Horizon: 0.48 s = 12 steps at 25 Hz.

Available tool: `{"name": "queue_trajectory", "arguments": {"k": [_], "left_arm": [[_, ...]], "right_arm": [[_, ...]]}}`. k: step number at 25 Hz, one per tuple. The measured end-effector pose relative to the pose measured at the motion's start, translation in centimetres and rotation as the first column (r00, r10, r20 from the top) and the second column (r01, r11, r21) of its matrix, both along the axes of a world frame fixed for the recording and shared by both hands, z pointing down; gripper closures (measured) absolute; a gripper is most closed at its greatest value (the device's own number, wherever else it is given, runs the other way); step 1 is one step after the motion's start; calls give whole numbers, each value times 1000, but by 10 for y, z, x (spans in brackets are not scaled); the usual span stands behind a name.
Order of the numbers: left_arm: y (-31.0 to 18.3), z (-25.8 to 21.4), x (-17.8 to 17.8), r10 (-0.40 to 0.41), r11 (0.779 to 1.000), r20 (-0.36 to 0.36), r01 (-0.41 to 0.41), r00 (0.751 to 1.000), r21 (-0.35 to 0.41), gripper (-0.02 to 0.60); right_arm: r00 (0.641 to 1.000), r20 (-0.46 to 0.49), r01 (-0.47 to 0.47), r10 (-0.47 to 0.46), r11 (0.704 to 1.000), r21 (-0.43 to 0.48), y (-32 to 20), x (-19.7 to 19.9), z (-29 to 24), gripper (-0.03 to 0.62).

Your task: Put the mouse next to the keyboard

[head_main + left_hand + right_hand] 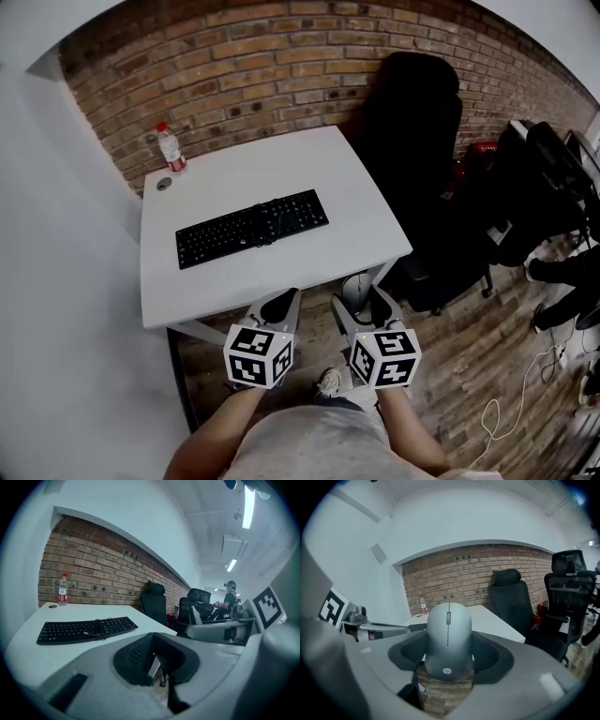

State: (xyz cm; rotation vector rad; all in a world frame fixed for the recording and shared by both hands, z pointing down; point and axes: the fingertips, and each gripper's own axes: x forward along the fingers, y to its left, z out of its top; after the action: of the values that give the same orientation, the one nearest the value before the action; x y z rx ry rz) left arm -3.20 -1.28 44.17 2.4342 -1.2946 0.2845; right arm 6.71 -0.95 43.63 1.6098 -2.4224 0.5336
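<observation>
Grey mouse (pixel 448 637) carried short of the bench (pixel 281 169); keyboard (pixel 251 228) beyond.
Nearest: right hand-held gripper (pixel 361 295), jaws closed on the mouse's two sides, held over the brick floor just off the bench's near edge. Beside it, left hand-held gripper (pixel 281 305), jaws drawn together, nothing between. Mid-bench: black keyboard, cable bundled on top. Far left corner: water bottle (pixel 171 150), upright. Behind: brick wall (pixel 253 66).
</observation>
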Motion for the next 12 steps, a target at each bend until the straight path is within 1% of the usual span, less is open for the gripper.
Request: {"name": "queue_trajectory", "arguments": {"k": [7, 12], "left_arm": [[-40, -2, 32, -34, 999, 18, 34, 999, 1, 594], [-62, -3, 45, -93, 996, 22, 93, 995, 2, 594]], "right_arm": [[999, 21, 35, -35, 999, -6, -42, 33, 2, 290], [996, 26, 83, -83, 996, -16, -67, 50, 5, 289]]}}
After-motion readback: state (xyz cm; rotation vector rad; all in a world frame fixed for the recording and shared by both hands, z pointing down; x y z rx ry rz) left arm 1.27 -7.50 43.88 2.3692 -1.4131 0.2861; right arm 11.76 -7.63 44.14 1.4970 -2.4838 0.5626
